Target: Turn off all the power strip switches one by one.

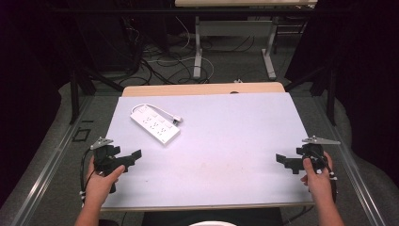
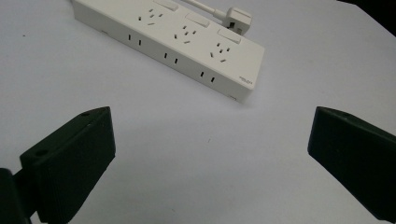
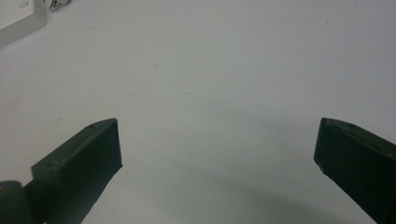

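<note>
Nearest me, the person's two hands rest at the front corners of the white table top (image 1: 226,155), each holding a black two-jaw gripper. The left gripper (image 1: 134,155) sits at the left edge, its jaws spread wide with nothing between them. The right gripper (image 1: 282,161) sits at the right edge, jaws equally wide and empty. Farther back, left of centre, a white rectangular plastic power strip (image 1: 155,123) lies flat at a slant, well apart from both grippers, its white cord and plug (image 1: 176,118) curled just beside it.
</note>
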{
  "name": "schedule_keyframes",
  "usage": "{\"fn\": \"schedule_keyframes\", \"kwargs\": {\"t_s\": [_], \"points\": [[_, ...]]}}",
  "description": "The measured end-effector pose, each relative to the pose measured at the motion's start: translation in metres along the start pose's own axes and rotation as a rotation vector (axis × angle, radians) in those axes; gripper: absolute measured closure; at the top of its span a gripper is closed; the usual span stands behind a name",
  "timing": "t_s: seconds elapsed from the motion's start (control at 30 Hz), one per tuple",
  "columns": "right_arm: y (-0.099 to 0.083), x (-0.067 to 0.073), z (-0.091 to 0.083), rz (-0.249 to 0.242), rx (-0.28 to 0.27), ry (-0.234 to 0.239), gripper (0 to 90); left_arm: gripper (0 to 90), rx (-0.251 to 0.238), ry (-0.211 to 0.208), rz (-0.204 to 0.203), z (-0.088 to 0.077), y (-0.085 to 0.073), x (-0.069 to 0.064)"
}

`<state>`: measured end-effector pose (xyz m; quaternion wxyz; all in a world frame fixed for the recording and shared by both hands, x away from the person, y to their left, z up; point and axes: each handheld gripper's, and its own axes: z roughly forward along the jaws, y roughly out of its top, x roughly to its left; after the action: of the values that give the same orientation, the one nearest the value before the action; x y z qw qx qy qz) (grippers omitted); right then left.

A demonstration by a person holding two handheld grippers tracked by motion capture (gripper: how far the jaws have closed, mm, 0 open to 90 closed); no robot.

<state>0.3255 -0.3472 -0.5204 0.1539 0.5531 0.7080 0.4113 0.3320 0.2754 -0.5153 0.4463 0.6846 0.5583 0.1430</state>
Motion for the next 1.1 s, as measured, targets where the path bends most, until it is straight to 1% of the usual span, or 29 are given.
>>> {"fn": "schedule_keyframes", "kwargs": {"t_s": [0.03,0.13,0.23,0.3,0.37,0.4,0.43,0.5,0.53,0.6,0.67,0.77,0.83,0.87,0.97,1.07,1.1], "points": [[0.0,0.0,0.0,0.0,0.0,0.0,0.4,0.9,0.013,-0.002,0.001,-0.001,0.0,0.0],[0.0,0.002,0.0,0.008,-0.002,0.001,0.5,0.9,0.004,0.003,-0.001,0.001,0.0,0.001],[0.0,0.001,0.001,0.003,-0.002,0.002,0.7,0.9,0.006,0.0,-0.005,0.001,0.0,0.001],[0.0,0.001,0.001,0.012,0.007,0.0,0.8,1.2,0.012,0.001,-0.007,0.001,0.001,0.001],[0.001,0.0,0.002,0.004,0.013,0.002,1.4,1.5,0.019,0.008,-0.016,0.002,0.002,0.002],[0.002,0.0,0.002,0.011,0.025,0.004,2.0,1.5,0.026,0.008,-0.025,0.003,0.003,0.002],[0.003,-0.001,0.004,-0.002,0.045,0.002,2.1,1.5,0.046,-0.001,-0.035,0.003,0.005,0.002],[0.006,0.0,0.005,-0.005,0.057,-0.004,2.1,1.5,0.053,-0.01,-0.056,0.006,0.009,0.003],[0.006,0.0,0.005,-0.005,0.057,-0.004,2.1,1.5,0.06,-0.015,-0.059,0.007,0.011,0.003],[0.009,0.002,0.007,-0.013,0.072,-0.007,2.1,1.4,0.071,-0.009,-0.054,0.009,0.015,0.004],[0.011,0.002,0.008,-0.017,0.08,-0.011,2.1,1.5,0.068,-0.003,-0.056,0.011,0.019,0.005],[0.012,0.002,0.009,-0.01,0.08,-0.013,2.1,1.7,0.076,0.003,-0.052,0.013,0.027,0.007],[0.013,0.001,0.009,-0.009,0.075,-0.015,2.2,3.8,0.079,0.003,-0.049,0.015,0.033,0.008],[0.012,0.001,0.009,-0.006,0.071,-0.013,2.4,4.5,0.09,0.001,-0.047,0.014,0.037,0.008],[0.011,0.001,0.008,0.004,0.066,-0.015,2.8,7.3,0.082,0.0,-0.042,0.016,0.048,0.009],[0.009,0.002,0.008,0.012,0.064,-0.015,3.0,12.2,0.07,0.0,-0.04,0.018,0.059,0.007],[0.009,0.002,0.008,0.012,0.064,-0.015,3.0,12.2,0.067,0.004,-0.032,0.019,0.063,0.007]]}}
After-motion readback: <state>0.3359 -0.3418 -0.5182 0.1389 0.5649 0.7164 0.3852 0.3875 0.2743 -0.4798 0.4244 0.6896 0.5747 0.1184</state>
